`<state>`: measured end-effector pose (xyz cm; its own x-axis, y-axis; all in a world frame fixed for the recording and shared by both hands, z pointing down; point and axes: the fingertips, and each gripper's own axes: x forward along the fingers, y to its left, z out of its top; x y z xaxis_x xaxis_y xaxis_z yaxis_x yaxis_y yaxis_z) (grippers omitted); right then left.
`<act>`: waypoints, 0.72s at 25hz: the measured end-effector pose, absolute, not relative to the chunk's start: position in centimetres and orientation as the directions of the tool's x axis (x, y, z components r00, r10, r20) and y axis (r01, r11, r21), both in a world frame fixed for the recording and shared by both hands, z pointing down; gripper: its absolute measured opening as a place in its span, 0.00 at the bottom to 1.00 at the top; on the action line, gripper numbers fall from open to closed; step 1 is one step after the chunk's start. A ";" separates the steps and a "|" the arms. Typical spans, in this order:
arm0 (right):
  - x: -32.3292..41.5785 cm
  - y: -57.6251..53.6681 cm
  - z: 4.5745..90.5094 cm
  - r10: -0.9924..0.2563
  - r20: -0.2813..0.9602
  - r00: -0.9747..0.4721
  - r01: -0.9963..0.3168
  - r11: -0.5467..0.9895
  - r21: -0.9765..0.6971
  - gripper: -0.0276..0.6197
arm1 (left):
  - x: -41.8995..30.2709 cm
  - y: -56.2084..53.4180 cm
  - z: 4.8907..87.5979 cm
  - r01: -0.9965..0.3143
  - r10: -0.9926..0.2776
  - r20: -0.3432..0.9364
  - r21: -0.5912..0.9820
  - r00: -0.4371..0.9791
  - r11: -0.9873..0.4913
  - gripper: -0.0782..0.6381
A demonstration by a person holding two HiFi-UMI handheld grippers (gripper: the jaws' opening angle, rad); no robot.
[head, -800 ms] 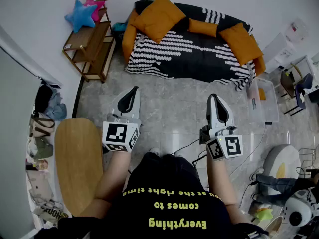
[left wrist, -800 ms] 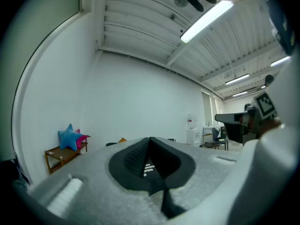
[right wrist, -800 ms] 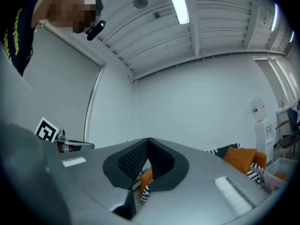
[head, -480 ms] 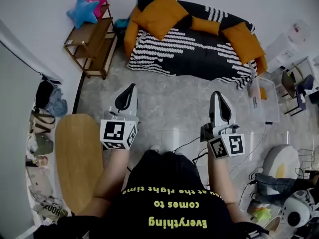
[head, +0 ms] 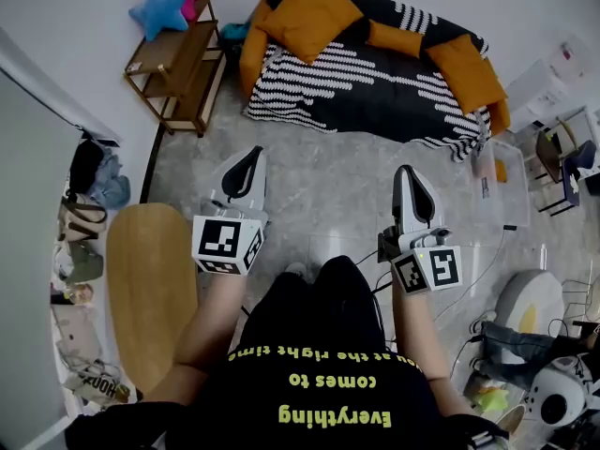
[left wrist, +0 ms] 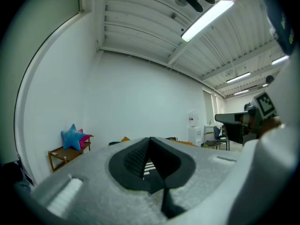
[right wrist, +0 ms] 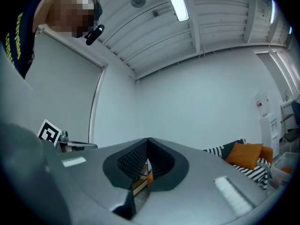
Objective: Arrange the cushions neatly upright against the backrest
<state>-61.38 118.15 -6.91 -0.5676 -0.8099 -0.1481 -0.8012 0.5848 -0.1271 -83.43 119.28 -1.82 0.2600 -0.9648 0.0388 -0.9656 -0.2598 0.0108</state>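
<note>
The sofa [head: 375,101], w/ a black-white striped cover, stands on the grey floor [head: 319,195]. Three orange cushions lie on it: big cushion [head: 311,17] at its left end, small cushion [head: 394,38] by the back edge, third cushion [head: 472,71] at the right end.

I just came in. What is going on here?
A person stands on the floor, apart from the sofa, holding two tools. The left tool and the right tool are both shut and empty, pointing toward the sofa. The orange cushions lie unevenly on it; none is held, so the tidying is not yet begun.
</note>
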 end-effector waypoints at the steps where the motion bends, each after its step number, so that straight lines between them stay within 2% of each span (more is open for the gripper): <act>1: -61.3 117.9 -6.7 -0.813 -0.137 -0.566 -0.805 0.581 -0.122 0.06 | -83.4 119.2 -1.8 -0.965 -0.964 0.042 0.011 0.262 -0.261 0.11; 10: -61.8 114.0 -5.0 -0.795 -0.103 -0.598 -0.782 0.607 -0.144 0.06 | -83.2 116.2 -1.2 -0.969 -0.967 0.068 0.005 0.246 -0.247 0.11; 18: -60.9 105.6 -4.2 -0.764 -0.095 -0.638 -0.747 0.644 -0.165 0.06 | -81.8 109.4 -0.8 -0.977 -0.974 0.074 0.017 0.213 -0.212 0.11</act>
<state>-60.86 105.63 -4.18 -0.6383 -0.7639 -0.0950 -0.7466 0.6444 -0.1652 -81.83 109.38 -0.76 0.2127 -0.9743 0.0736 -0.9771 -0.2120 0.0172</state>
